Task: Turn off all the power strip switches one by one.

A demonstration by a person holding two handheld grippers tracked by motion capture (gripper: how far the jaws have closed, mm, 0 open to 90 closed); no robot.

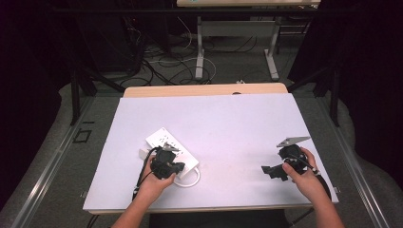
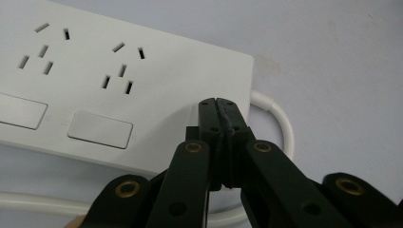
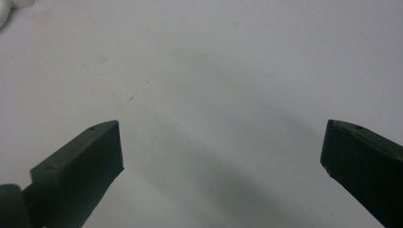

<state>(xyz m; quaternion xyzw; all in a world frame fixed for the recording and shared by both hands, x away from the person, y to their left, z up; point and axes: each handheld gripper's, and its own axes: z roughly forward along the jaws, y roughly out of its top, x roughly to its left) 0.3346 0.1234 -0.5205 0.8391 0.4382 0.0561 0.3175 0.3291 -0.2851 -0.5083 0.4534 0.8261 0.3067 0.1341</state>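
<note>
While the left tongs (image 2: 219,105) pressed together with nothing between them, their tips hung over the near end of the power strip (image 1: 171,147), just beside its white cord (image 2: 278,116), which looped out from that end. The strip lay slantwise near the table's (image 1: 237,118) left front corner. The right tongs (image 1: 273,170) gaped wide and empty over bare table near the right front corner, well apart from the strip. Nothing lay between them.
</note>
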